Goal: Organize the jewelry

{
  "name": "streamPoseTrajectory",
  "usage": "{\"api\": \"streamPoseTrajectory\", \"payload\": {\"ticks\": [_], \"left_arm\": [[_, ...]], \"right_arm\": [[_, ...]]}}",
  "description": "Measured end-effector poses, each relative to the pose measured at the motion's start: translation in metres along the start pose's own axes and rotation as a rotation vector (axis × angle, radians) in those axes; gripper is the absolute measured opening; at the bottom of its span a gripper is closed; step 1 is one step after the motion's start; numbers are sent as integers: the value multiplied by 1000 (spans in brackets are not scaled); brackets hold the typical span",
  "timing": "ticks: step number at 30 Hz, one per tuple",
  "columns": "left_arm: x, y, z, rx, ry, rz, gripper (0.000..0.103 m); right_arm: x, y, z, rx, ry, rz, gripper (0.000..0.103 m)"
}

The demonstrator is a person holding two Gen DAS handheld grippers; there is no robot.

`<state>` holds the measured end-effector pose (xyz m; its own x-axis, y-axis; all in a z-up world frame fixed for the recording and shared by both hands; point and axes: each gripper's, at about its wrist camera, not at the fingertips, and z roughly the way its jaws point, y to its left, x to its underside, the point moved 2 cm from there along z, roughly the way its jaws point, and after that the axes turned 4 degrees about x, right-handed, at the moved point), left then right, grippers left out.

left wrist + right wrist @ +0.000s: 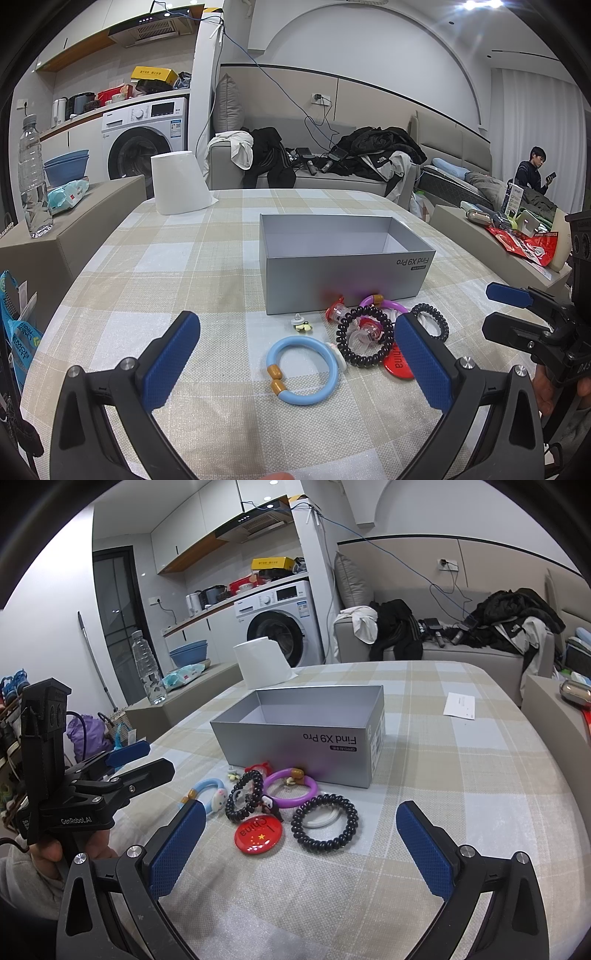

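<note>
Two claws hung over the checked table [461, 775] when I looked, both spread wide and gripping nothing. The left claw [297, 354] pointed at the small heap of jewelry; the right claw [301, 843] faced the same heap from the other side.

Around the work I saw a white paper roll [181, 182] at the far edge of the table, a water bottle [33, 177] on a low ledge to the left, and a white card [460, 705] lying well apart on the cloth. The open grey box [343, 264] stood just behind the jewelry, its near wall touching or nearly touching the purple ring [290, 783].

The blue ring [302, 371] lay flat between the left claw's fingers [171, 362], touching neither. A black coil band [364, 336] sat just beside it, over a red clear piece, and a second black coil band [324, 823] lay between the right claw's fingers. The red China badge [259, 834] rested against both coils' near edges. A tiny yellow-green charm [301, 325] lay alone near the box's corner.

Nothing blocked either claw's path to the heap, though the pieces overlapped one another.
</note>
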<state>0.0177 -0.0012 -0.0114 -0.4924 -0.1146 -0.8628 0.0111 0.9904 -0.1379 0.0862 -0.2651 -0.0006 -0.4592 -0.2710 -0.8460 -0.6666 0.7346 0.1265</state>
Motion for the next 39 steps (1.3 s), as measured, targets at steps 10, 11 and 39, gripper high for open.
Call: {"api": "streamPoseTrajectory", "payload": {"ticks": [10,11,39], "left_arm": [[1,5,3,4,15,-12,102],[0,4,3,4,14,-6,102],[6,0,11,2,122,24,102]], "right_arm": [[-1,-5,2,27,17,30,103],[-2,-6,1,40,15,38,103],[3,10,67,193,334,-91,53]]}}
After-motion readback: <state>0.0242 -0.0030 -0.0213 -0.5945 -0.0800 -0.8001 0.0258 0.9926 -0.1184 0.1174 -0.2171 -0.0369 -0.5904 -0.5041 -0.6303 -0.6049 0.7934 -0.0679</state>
